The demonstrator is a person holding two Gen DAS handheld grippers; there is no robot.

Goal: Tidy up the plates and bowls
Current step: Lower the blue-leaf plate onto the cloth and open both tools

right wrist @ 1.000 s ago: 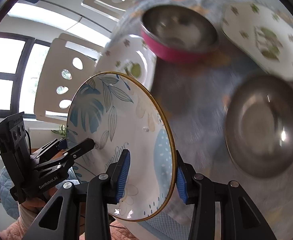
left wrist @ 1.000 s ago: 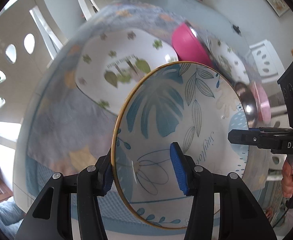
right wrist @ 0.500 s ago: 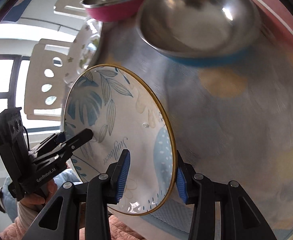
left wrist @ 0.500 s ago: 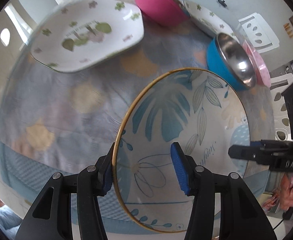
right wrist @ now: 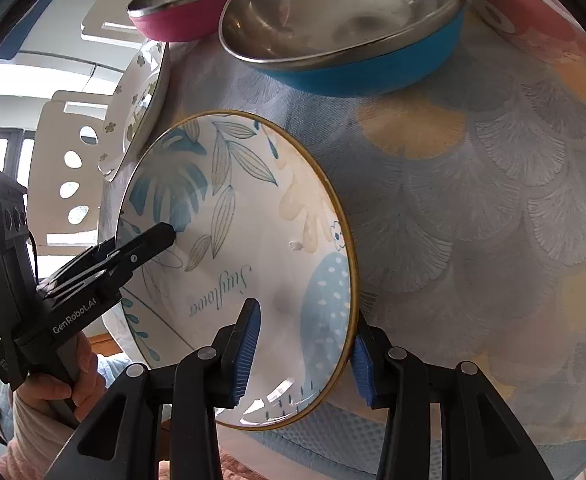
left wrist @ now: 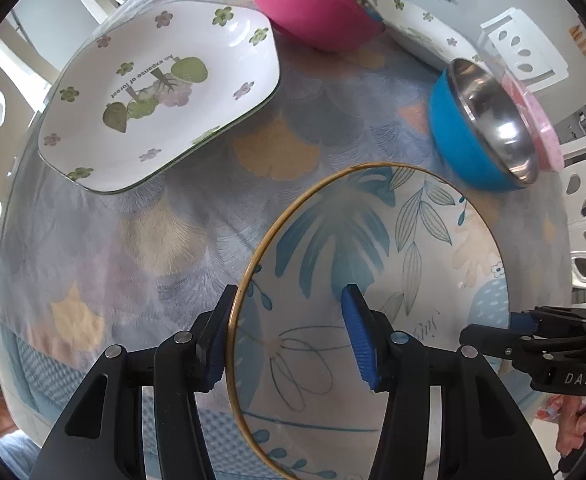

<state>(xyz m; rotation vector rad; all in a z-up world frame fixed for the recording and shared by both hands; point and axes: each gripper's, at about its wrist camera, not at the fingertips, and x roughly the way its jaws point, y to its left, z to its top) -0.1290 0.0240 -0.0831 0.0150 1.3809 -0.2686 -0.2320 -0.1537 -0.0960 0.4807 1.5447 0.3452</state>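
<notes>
A round gold-rimmed plate with blue leaf print (left wrist: 373, 280) (right wrist: 253, 232) is held between both grippers, low over the tablecloth near the table's front edge. My left gripper (left wrist: 289, 336) is shut on its left rim. My right gripper (right wrist: 305, 352) is shut on its right rim. Each gripper shows in the other's view: the right gripper (left wrist: 533, 344) and the left gripper (right wrist: 105, 260). A white square plate with a forest print (left wrist: 161, 92) (right wrist: 141, 92) lies at the back left.
A pink steel-lined bowl (left wrist: 313, 12) (right wrist: 181, 4) and a blue steel-lined bowl (left wrist: 477, 128) (right wrist: 349, 28) stand at the back. Another white floral plate (left wrist: 417, 28) and a pink plate (left wrist: 537, 124) lie behind them. White chairs (right wrist: 65, 152) surround the table with its leaf-patterned cloth (right wrist: 473, 220).
Both grippers have carried the leaf plate down and toward the table's front. The square plate and the bowls now lie farther ahead of it. Both grips are unchanged.
</notes>
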